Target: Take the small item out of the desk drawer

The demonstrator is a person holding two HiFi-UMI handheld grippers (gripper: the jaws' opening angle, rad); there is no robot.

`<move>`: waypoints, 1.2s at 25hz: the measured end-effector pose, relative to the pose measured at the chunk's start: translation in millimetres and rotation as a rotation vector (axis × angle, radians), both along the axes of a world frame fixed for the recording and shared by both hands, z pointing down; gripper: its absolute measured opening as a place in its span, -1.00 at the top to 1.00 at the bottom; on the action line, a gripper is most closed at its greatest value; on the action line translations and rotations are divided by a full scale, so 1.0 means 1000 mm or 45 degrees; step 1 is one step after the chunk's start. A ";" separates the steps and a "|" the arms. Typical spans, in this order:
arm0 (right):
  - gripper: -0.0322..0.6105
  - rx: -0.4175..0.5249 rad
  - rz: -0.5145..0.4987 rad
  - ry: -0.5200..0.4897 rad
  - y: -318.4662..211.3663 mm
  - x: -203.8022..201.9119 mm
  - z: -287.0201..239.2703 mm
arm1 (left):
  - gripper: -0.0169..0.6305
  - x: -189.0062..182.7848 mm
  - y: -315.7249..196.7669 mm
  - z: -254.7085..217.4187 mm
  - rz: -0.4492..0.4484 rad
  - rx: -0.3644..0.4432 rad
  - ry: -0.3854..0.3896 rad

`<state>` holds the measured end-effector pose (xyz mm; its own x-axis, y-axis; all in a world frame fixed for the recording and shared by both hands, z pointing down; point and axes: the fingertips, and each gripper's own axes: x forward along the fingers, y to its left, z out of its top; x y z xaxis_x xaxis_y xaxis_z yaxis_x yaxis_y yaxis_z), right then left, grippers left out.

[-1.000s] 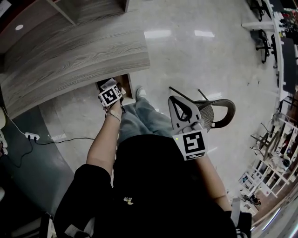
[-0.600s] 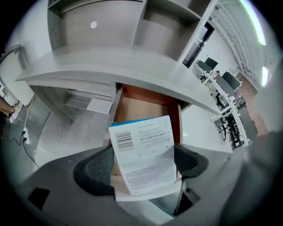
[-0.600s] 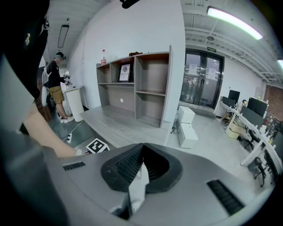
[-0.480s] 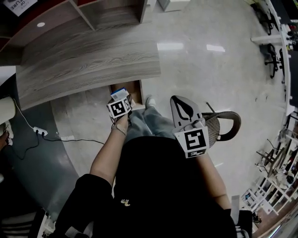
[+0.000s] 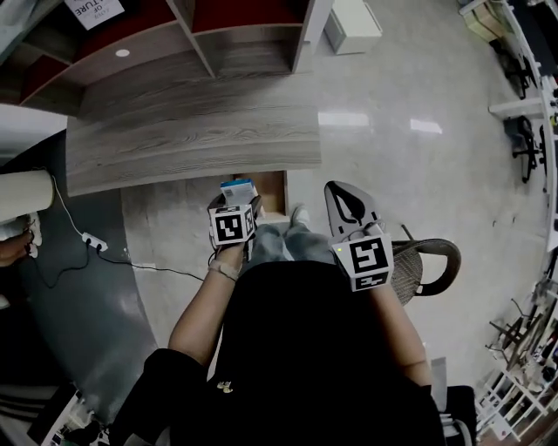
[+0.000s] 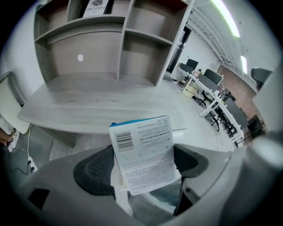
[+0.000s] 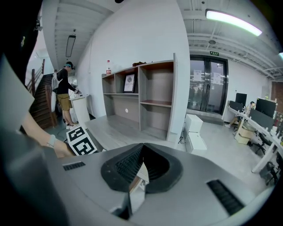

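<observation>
My left gripper (image 5: 237, 199) is shut on a small white box (image 5: 237, 188) with a blue top edge and holds it up just in front of the grey wood desk (image 5: 192, 131). In the left gripper view the box (image 6: 143, 152) shows a barcode and fine print, and the dark pads (image 6: 95, 170) clamp it from both sides. The brown drawer (image 5: 274, 193) stands open under the desk's front edge, right of the box. My right gripper (image 5: 342, 190) hovers above the person's lap, its jaws shut with nothing between them (image 7: 142, 148).
A shelf unit (image 5: 244, 26) rises behind the desk, with a white cabinet (image 5: 353, 22) beside it. A mesh chair (image 5: 427, 261) stands at my right. A power strip and cable (image 5: 91, 242) lie on the floor at the left. A person (image 7: 65, 88) stands far left.
My left gripper has risen from the drawer with the box, up to the desk's front edge. The head view has tilted up towards the shelves. The right gripper has stayed put.
</observation>
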<state>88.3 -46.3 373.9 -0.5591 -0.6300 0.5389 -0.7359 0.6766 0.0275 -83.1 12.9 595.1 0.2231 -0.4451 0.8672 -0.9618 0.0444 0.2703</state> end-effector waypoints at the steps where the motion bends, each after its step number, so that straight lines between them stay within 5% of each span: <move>1: 0.91 0.007 -0.007 -0.011 -0.003 -0.002 -0.003 | -0.39 -0.002 -0.003 -0.012 0.011 0.019 -0.003; 15: 0.91 0.109 -0.083 -0.166 -0.034 -0.028 -0.058 | -0.39 -0.033 -0.060 -0.205 0.060 0.547 -0.076; 25: 0.91 0.220 -0.126 -0.233 -0.060 -0.045 -0.102 | -0.39 -0.050 -0.081 -0.323 -0.005 1.051 -0.066; 30: 0.91 0.264 -0.149 -0.268 -0.066 -0.053 -0.123 | -0.39 -0.065 -0.084 -0.357 -0.056 1.204 -0.095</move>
